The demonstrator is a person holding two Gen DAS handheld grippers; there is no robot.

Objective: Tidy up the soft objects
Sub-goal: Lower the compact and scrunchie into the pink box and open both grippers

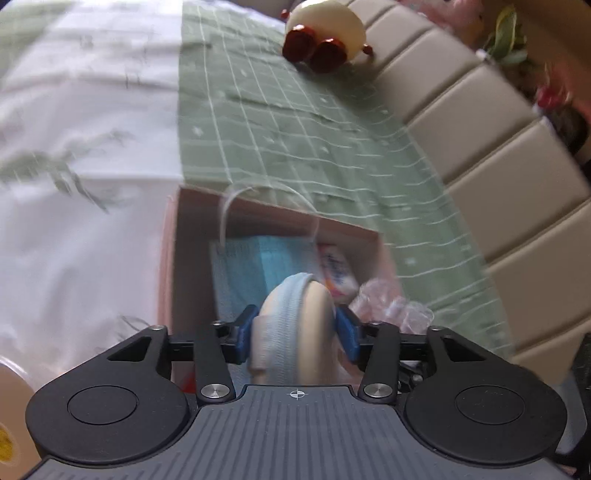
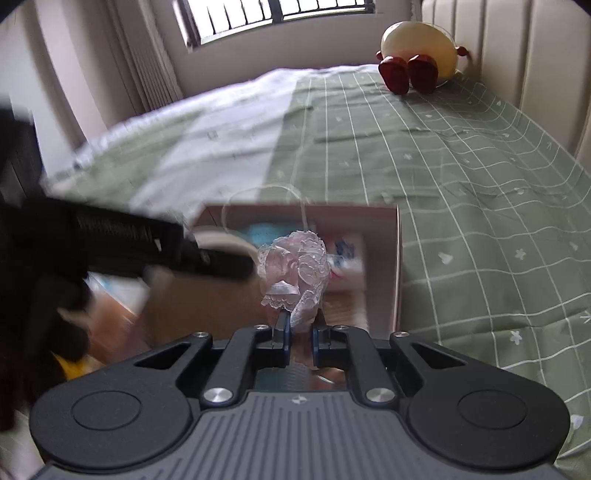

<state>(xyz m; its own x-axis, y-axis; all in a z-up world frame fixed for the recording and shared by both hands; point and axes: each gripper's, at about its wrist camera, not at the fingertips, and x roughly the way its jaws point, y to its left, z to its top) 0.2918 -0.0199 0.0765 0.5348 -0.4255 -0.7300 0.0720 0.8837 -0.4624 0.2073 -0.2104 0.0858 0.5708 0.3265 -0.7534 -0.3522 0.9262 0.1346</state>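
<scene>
My left gripper (image 1: pixel 295 334) is shut on a pale blue and beige round pad (image 1: pixel 295 325), held over the open pink box (image 1: pixel 167 266) on the bed. My right gripper (image 2: pixel 300 341) is shut on a bunch of pink-white lace (image 2: pixel 295 269), held above the same box (image 2: pixel 398 266). In the box lie a teal cloth (image 1: pixel 247 266) and a white printed packet (image 1: pixel 336 271). The lace also shows in the left wrist view (image 1: pixel 388 302), to the right of the pad. The left gripper's black body (image 2: pixel 147 240) crosses the right wrist view at the left.
The bed has a green checked sheet (image 2: pixel 443 166) and a white quilt (image 1: pixel 74 147). A cream round plush with red feet (image 2: pixel 417 51) sits by the beige padded headboard (image 1: pixel 491 162). A window (image 2: pixel 280 14) lies beyond the bed. A roll of tape (image 1: pixel 11 413) shows at the lower left.
</scene>
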